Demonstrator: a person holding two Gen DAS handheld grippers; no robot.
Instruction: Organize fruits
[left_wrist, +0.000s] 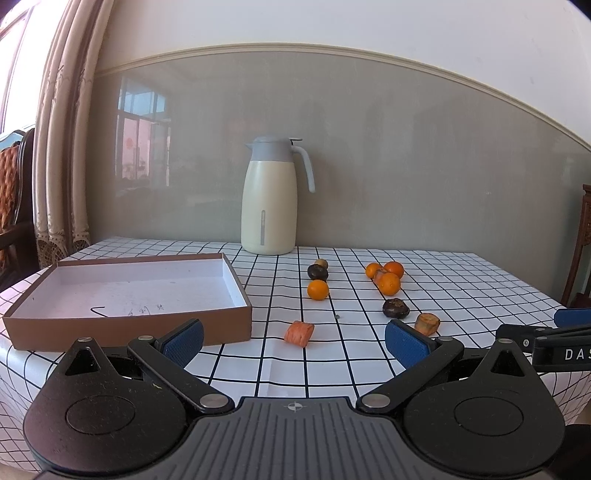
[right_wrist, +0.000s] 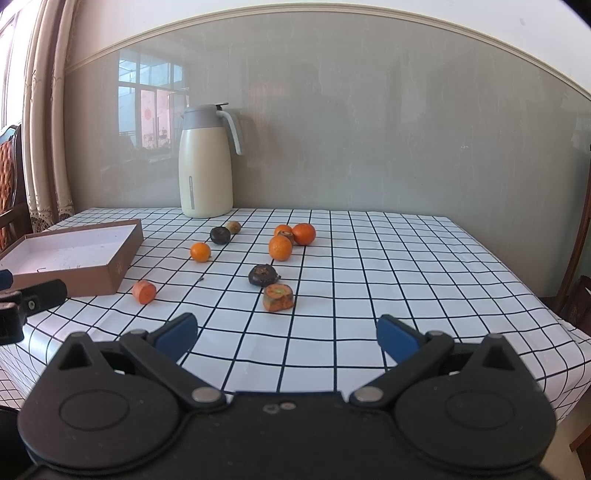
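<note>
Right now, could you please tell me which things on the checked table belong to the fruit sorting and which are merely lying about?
Belongs to the job:
round orange mandarins
dark brown wrinkled fruits
cut orange chunks
shallow brown cardboard box, nothing in it

Just lying about:
cream thermos jug with grey lid
beige lace curtain

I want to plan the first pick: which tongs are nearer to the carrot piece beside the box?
Left. The left tongs are open right in front of the carrot piece. The right tongs are open further right, nearer the other carrot chunk.

A home dining room: curtains (left_wrist: 55, 155), checked tablecloth (right_wrist: 369, 258), thermos jug (left_wrist: 269, 199).
</note>
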